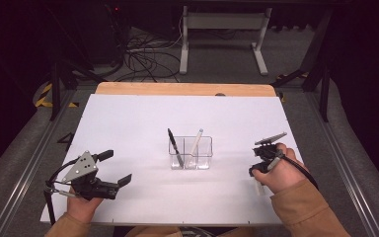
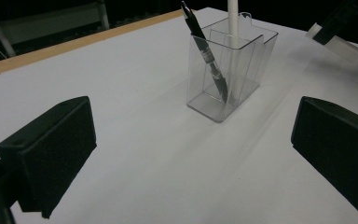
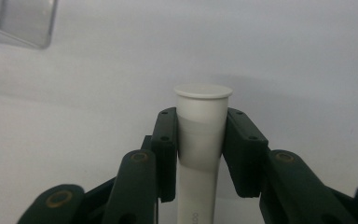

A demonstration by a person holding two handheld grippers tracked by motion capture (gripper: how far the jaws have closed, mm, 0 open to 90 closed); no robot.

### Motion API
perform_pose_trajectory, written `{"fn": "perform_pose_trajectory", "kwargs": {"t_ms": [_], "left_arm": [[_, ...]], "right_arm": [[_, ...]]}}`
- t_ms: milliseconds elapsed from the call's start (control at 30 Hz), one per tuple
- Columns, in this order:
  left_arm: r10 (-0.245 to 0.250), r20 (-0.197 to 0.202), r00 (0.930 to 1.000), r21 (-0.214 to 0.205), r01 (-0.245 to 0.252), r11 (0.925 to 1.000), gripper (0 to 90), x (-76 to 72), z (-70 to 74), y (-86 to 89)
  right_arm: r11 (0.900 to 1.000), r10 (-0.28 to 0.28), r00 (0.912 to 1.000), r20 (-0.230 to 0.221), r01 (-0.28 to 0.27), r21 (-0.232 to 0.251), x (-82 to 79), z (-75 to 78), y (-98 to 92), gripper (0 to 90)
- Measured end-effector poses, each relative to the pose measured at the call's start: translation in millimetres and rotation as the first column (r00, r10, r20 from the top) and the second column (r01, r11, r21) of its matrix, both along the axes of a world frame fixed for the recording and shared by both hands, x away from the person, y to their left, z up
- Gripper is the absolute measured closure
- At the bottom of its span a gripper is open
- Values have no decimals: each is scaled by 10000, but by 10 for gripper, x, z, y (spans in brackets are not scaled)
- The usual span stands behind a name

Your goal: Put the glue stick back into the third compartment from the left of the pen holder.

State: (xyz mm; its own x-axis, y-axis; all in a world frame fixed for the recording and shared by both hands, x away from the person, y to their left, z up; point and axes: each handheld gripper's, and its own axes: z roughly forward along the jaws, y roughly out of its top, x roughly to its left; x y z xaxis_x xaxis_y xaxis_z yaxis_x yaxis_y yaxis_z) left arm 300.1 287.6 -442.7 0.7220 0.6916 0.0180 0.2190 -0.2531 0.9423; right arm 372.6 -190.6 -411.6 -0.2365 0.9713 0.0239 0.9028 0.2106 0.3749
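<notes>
One white, round, flat-capped marker (image 3: 200, 135), clamped in right hand-held gripper (image 3: 200, 140) above white counter (image 1: 128, 123). Nearby: clear square plastic holder (image 1: 190, 153) with black pen (image 1: 174, 147), white pen (image 1: 196, 141). Left hand-held gripper (image 1: 113, 168) open, empty.

A clear, glossy plastic two-compartment holder (image 2: 230, 65) stands on the smooth matt white sheet (image 1: 143, 123) covering a pale wooden table (image 1: 177, 89), while matt black plastic pads (image 3: 242, 149) clamp a smooth white plastic tube (image 3: 200, 135).

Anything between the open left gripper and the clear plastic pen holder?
Nothing: bare white tabletop between left gripper and clear plastic pen holder, per left gripper view.
</notes>
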Motion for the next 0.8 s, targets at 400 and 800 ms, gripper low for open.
{"fn": "perform_pose_trajectory", "kwargs": {"t_ms": [400, 800], "left_arm": [[10, -2, 10000, 12, -10, 10000, 9, 2, -4, -5], [37, 10, 10000, 17, -37, 10000, 10, 1, -6, -7]], "right_arm": [[9907, 1023, 9622, 2524, -1215, 614, -45, 181, -66, 674], [9355, 2097, 8481, 4866, -3187, 1523, -101, 306, -104, 674]]}}
